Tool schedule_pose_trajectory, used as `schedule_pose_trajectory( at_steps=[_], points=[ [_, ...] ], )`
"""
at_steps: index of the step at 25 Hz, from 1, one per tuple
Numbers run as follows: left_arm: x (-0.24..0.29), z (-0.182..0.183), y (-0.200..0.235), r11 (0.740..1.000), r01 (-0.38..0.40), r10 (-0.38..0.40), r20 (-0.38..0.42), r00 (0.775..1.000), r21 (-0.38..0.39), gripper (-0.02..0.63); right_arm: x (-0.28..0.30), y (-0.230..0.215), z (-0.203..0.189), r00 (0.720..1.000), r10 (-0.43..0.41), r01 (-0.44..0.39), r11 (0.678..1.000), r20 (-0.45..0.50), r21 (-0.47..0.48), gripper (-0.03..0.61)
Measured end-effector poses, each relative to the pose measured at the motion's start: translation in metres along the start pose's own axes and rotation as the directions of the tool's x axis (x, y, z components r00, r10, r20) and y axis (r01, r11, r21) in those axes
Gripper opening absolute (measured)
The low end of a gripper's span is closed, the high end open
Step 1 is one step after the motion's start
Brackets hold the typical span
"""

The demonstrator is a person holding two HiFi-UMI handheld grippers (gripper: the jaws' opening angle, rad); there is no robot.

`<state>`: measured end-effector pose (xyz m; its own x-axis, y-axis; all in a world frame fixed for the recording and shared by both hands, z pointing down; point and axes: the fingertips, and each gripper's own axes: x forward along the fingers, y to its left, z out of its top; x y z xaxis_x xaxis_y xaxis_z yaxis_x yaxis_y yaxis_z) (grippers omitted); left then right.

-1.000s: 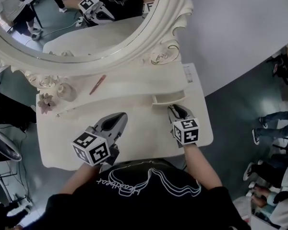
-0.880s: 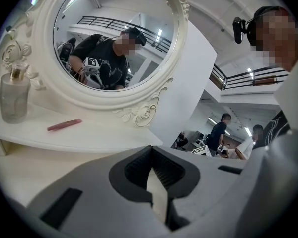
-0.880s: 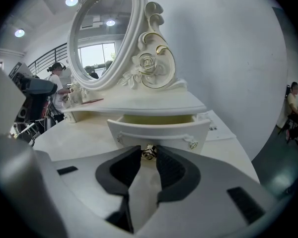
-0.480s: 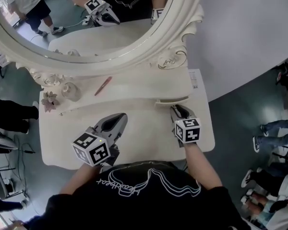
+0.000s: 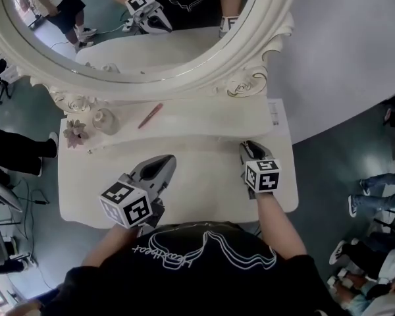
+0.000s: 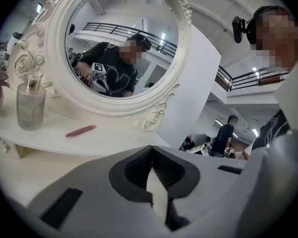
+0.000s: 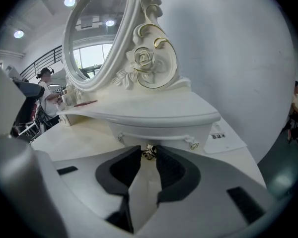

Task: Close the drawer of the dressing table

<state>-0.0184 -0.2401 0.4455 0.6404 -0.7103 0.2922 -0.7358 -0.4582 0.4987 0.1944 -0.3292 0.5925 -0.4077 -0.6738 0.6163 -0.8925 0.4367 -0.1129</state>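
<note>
The white dressing table [image 5: 204, 176] carries a raised shelf [image 5: 204, 120] below an oval mirror [image 5: 118, 51]. The small drawer [image 7: 161, 131] sits under the shelf's right end, its front nearly flush with the shelf edge. In the head view the drawer is almost hidden under the shelf. My right gripper [image 5: 245, 144] reaches to the drawer front; in the right gripper view it [image 7: 149, 150] is shut on the little gold drawer knob [image 7: 149, 152]. My left gripper [image 5: 165, 158] hovers over the tabletop's middle, shut and empty [image 6: 152, 149].
On the shelf stand a glass perfume bottle [image 5: 106, 120], a flower ornament [image 5: 73, 133] and a pink stick [image 5: 151, 115]. A paper label [image 5: 272, 112] lies at the table's right end. A white wall panel [image 5: 342, 51] rises behind. People stand on the floor at right.
The drawer, which stuck out from under the shelf a second ago, has slid in toward the mirror with my right gripper following it. The left gripper has stayed put.
</note>
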Motion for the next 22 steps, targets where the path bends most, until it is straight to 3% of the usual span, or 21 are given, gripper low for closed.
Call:
schedule_pose_trajectory(
  at_steps=[18, 22],
  points=[
    [-0.028, -0.002, 0.012, 0.998, -0.058, 0.058, 0.024, 0.998, -0.018, 0.003, 0.012, -0.002, 0.010, 1.000, -0.010, 0.010, 1.000, -0.002, -0.004, 0.105],
    [-0.029, -0.003, 0.006, 0.999, -0.045, 0.045, 0.018, 0.999, -0.013, 0.003, 0.003, 0.004, 0.009, 1.000, 0.012, -0.013, 0.999, -0.019, -0.051, 0.145]
  ],
)
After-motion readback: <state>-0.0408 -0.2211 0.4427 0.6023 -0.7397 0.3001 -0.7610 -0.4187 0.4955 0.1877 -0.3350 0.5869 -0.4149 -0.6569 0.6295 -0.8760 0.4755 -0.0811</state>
